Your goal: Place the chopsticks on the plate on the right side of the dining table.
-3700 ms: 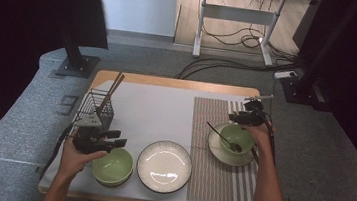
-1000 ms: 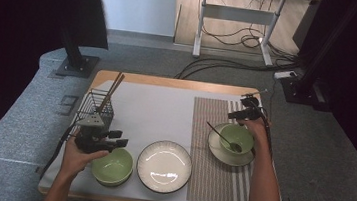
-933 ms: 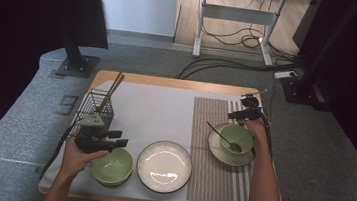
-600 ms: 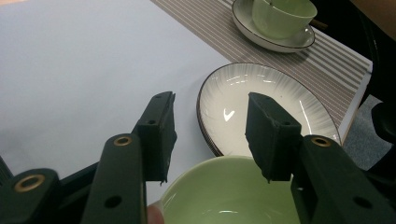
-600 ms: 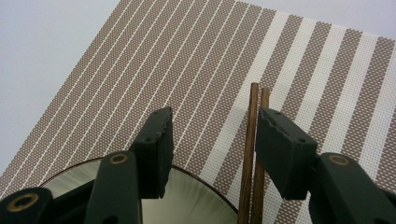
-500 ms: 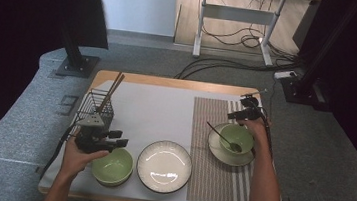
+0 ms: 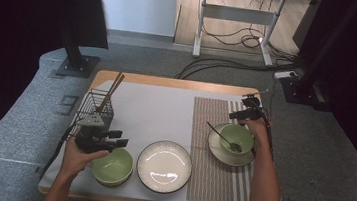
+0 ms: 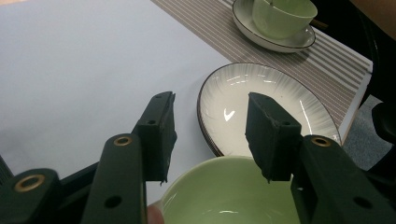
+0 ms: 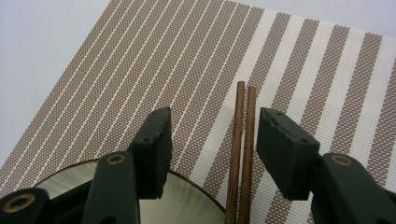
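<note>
Three views, which we list in turn.

High view: we count two hands. At the left, the left gripper (image 7: 121, 138) hovers just above the far rim of a green bowl (image 7: 112, 166) that sits near the desk's (image 7: 168, 83) front edge. A white plate (image 7: 164, 166) lies just beside this bowl, to its right. Behind the left hand stands a black wire basket (image 7: 96, 109) with chopsticks leaning out of its top. At the right, the right gripper (image 7: 240, 113) hangs over a striped placemat (image 7: 203, 178), just beyond a second green bowl (image 7: 236, 139). This bowl sits on a saucer (image 7: 217, 152) and has a spoon (image 7: 222, 137) resting in it, the handle pointing left.

Left gripper view: we note the jaws standing apart with nothing between the pads. The green bowl's rim (image 8: 224, 196) lies below and between them; we see no contact. The white plate (image 8: 289, 102) lies just past the bowl, and the bowl on its saucer (image 8: 275, 42) sits farther off on the placemat (image 8: 210, 18).

Right gripper view: we note the jaws parted, pads pressing on nothing. A pair of wooden chopsticks (image 9: 243, 154) lies flat on the striped placemat (image 9: 187, 70), side by side, nearer the right-hand jaw and not touched by it. The saucer's rim (image 9: 196, 186) curves under the left-hand jaw.
</note>
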`<state>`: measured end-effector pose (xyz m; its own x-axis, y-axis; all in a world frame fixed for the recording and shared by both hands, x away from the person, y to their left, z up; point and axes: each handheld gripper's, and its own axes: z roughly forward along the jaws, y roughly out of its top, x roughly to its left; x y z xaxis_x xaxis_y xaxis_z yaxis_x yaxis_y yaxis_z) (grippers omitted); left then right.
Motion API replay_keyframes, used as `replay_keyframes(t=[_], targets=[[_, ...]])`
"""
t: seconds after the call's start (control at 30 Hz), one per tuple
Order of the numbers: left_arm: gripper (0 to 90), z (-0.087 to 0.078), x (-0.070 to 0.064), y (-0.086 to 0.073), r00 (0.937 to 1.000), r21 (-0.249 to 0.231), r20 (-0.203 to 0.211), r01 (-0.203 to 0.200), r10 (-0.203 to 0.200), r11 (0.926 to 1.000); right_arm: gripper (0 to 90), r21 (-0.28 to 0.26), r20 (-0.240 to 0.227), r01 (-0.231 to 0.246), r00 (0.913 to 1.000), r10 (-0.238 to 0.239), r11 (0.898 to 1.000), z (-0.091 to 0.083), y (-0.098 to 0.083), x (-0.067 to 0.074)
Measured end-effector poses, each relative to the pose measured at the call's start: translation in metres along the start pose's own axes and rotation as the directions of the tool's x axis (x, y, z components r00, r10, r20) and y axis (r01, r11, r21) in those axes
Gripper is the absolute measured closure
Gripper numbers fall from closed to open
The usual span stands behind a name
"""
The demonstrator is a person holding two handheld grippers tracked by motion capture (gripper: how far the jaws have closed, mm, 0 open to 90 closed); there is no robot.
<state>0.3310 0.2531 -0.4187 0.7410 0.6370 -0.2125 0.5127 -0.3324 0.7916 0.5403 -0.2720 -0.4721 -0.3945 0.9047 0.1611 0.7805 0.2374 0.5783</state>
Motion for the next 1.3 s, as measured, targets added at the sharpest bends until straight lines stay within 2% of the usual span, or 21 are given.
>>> replay_keyframes(t=[0.4,0.73,0.9,1.13,1.3], targets=[[52.5,0.000,0.000,0.000,1.0000,0.000,0.001,0.000,0.000,1.0000,46.7,0.028,-0.019,0.005,0.9998,-0.004,1.000,0.002,0.000,0.002],[52.5,0.000,0.000,0.000,1.0000,0.000,0.000,0.000,0.000,1.0000,47.3,0.059,-0.032,0.038,0.9988,-0.037,0.998,0.003,0.001,0.005],[52.5,0.000,0.000,0.000,1.0000,0.001,0.001,0.000,0.000,1.0000,47.3,0.055,-0.032,0.060,0.9978,-0.059,0.997,0.001,0.005,0.010],[52.5,0.000,0.000,0.000,1.0000,0.000,0.002,0.001,-0.001,1.0000,47.2,0.051,-0.022,0.057,0.9982,-0.056,0.997,0.001,0.006,0.010],[52.4,0.000,0.000,0.000,1.0000,0.000,0.002,0.001,-0.001,1.0000,47.2,0.036,-0.010,0.034,0.9994,-0.033,0.999,0.000,0.007,0.007]])
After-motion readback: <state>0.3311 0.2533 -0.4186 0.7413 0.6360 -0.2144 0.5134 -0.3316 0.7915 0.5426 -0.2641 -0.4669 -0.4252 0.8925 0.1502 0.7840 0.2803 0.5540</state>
